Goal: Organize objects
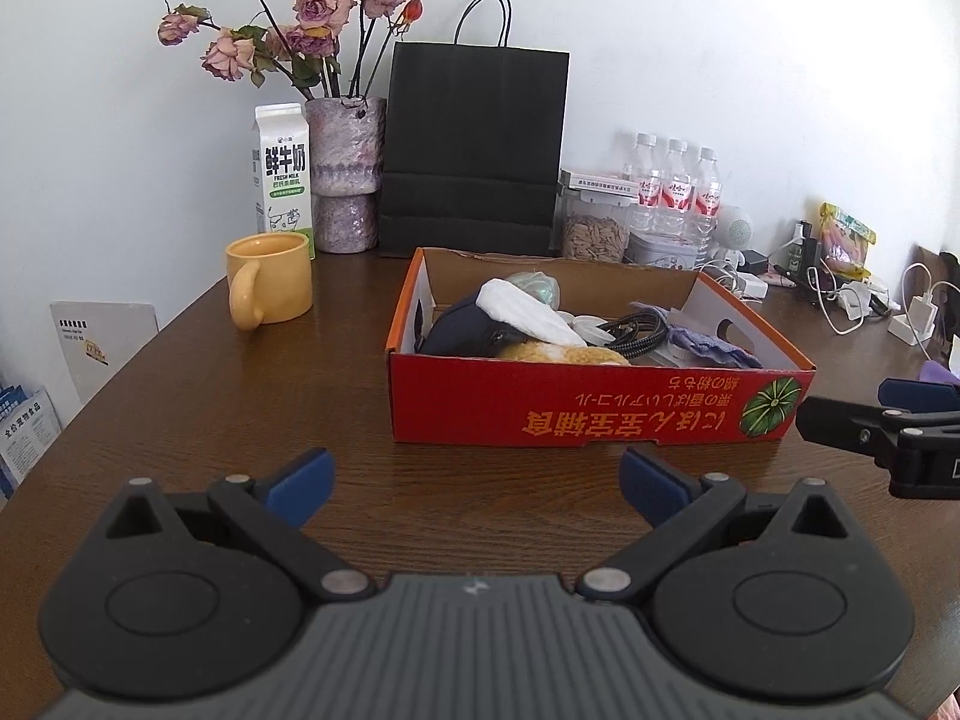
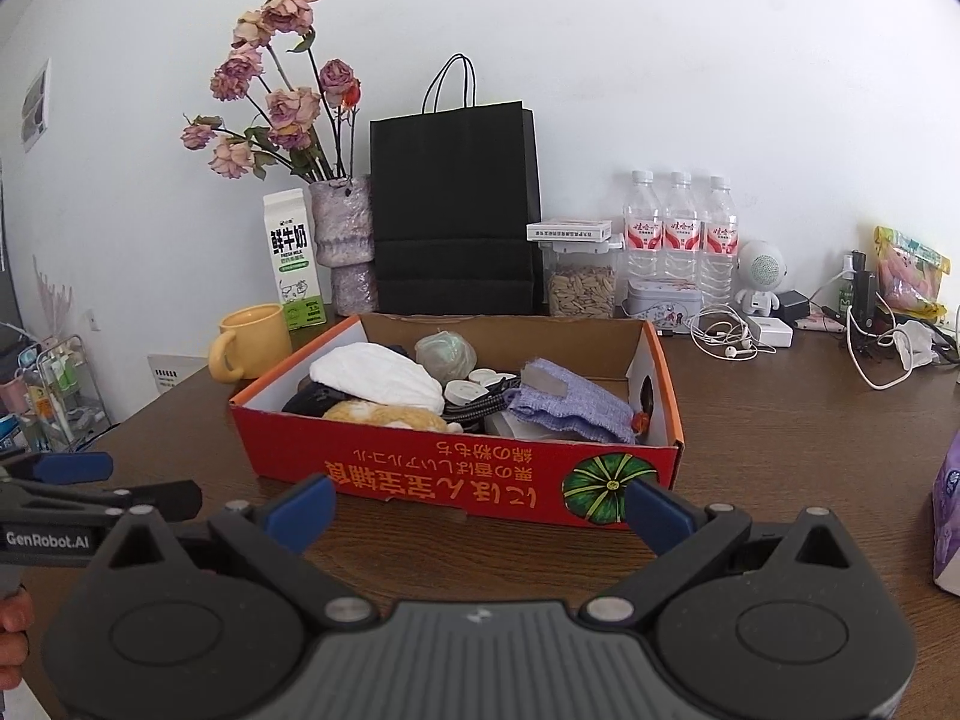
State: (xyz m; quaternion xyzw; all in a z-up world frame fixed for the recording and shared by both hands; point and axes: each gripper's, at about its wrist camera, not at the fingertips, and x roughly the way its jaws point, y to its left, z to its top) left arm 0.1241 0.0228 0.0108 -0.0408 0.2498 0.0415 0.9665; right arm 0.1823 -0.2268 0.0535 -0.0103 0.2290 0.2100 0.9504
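With both units held short of the box, nothing is grasped yet. Far left on the table: yellow mug, milk carton behind it, then the vase and black paper bag against the wall. Left hand-held gripper: jaws spread wide, empty, low over the table, aimed at the left half of the front wall. Red cardboard box sits dead ahead of both, long axis running left-right across the view, already holding a white cloth, a dark cable and a blue-grey fabric pouch. Right hand-held gripper: also wide open, empty, just short of the box's front wall, so my read is it's the nearer one. Loose earphones and chargers lie further right, well apart from the box.
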